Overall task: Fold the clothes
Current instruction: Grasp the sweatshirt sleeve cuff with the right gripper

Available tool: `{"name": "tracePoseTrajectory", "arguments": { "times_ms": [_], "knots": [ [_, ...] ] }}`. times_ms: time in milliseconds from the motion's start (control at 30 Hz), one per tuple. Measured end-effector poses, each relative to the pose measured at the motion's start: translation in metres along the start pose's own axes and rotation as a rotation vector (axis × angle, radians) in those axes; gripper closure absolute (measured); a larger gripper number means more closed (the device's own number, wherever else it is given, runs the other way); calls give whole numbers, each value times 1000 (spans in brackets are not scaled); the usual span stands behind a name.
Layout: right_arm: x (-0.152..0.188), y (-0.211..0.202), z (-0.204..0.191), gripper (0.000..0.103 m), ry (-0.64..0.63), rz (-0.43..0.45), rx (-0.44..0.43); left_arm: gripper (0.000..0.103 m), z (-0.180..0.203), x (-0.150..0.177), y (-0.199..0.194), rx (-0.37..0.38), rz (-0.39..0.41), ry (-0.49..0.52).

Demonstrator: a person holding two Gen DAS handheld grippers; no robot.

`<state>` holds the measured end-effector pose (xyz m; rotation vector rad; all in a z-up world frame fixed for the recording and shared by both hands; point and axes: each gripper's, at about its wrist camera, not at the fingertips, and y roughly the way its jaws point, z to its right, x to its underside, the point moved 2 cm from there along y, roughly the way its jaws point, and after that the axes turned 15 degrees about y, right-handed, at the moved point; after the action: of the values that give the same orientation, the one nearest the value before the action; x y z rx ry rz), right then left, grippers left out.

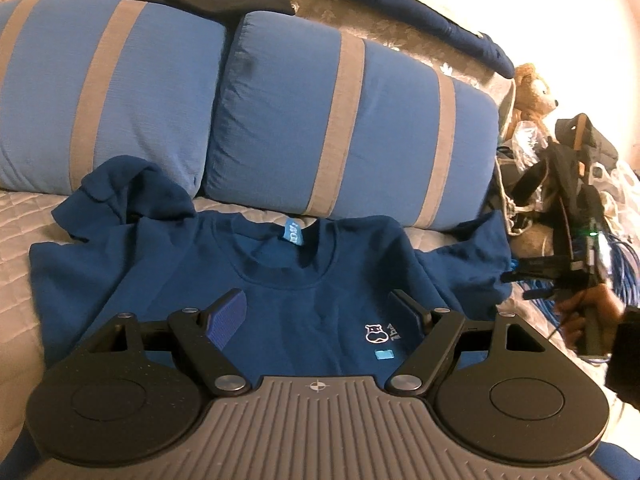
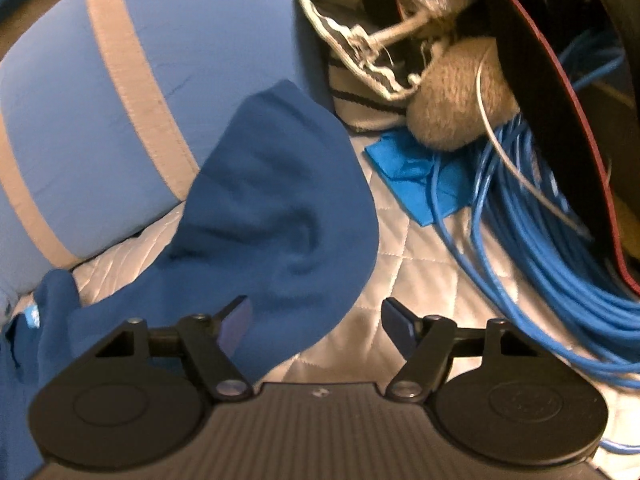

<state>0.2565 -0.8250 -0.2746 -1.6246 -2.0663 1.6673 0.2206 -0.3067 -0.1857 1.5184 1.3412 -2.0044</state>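
Left wrist view: I am looking along my left hand-held gripper (image 1: 316, 316), its jaws spread wide and holding nothing, hovering over the chest of a dark blue sweatshirt (image 1: 280, 312). The sweatshirt lies face up on the quilted bed (image 1: 24, 216), collar toward two blue striped pillows (image 1: 340, 128) at the far edge, with a small white logo (image 1: 376, 333) on the chest. Its one sleeve (image 1: 120, 188) is bunched up near the left pillow; the other sleeve (image 1: 476, 256) reaches toward the bed's right edge, where a hand (image 1: 584, 312) holds my right hand-held gripper (image 1: 516, 280) just at the cuff. A teddy bear (image 1: 532, 92) sits beyond.

Right wrist view: the right hand-held gripper (image 2: 316, 320) is also wide open, gripping nothing. The sleeve (image 2: 276, 216) rises between its fingers, and I cannot tell whether the left pad (image 2: 236, 326) touches the cloth. To the right lie coiled blue cable (image 2: 532, 248) and a striped bag (image 2: 360, 76).

My judgement: the sweatshirt is spread, not yet a finished fold, and the sleeve stage is in hand. The next move calls for closing on the cuff and carrying the sleeve across the chest, away from the cable.
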Motion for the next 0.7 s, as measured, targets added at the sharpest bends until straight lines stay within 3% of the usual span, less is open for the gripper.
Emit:
{"name": "tracePoseTrajectory", "arguments": {
  "times_ms": [100,167,200,333,533,700],
  "knots": [
    [0,12,0,26,41,2,-1,25,0,1,1,1,-3,1],
    [-1,19,-1,34,60,14,-8,25,1,1,2,0,-9,-1],
    [-1,21,-3,41,61,20,-12,25,1,1,3,0,-11,-1],
    [-1,23,-13,89,33,26,-39,25,1,1,5,-5,-20,-5],
    [9,-17,-59,93,-222,133,-82,25,1,1,4,-5,-14,-9],
    [38,-72,-108,93,-481,210,-166,25,1,2,4,-10,-18,-11]
  ]
}}
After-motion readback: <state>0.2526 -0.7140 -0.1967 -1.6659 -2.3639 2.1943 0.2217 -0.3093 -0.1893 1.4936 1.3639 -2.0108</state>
